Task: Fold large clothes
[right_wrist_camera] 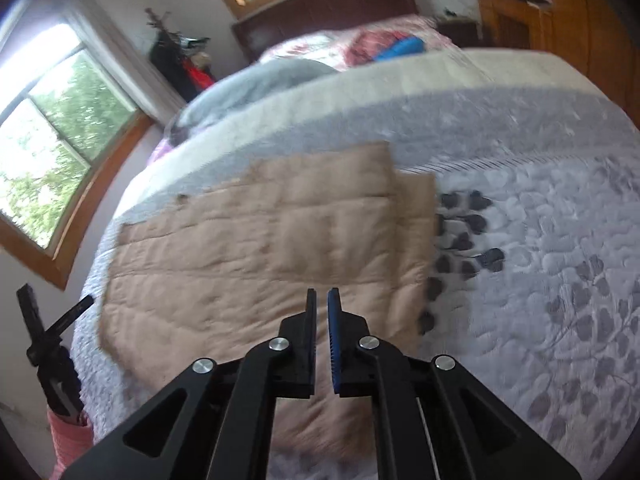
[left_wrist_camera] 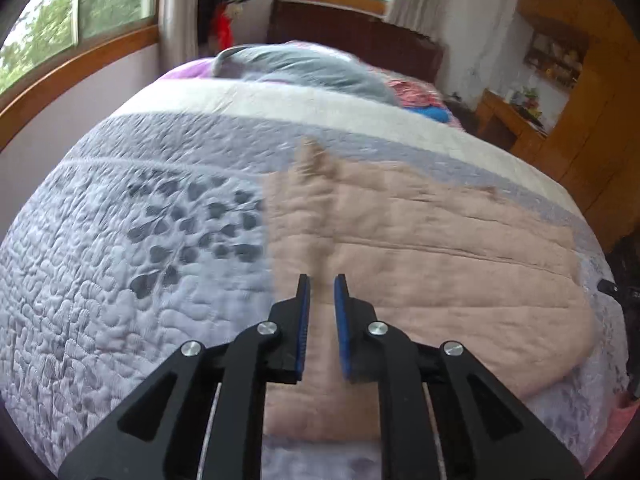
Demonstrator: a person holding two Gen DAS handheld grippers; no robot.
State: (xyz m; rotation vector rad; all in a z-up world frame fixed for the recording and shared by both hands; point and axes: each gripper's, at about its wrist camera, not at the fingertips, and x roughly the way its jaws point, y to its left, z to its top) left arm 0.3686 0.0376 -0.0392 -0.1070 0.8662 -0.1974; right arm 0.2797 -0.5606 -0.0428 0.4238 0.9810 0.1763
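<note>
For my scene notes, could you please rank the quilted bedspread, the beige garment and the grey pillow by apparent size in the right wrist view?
1. quilted bedspread
2. beige garment
3. grey pillow, though it lies farther from the camera, so its real size is unsure.

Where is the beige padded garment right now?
The beige padded garment lies flat on the grey quilted bedspread, ahead of both hand-held grippers; in the left wrist view it sits right of the dark leaf pattern, toward the near edge of the bed.
</note>
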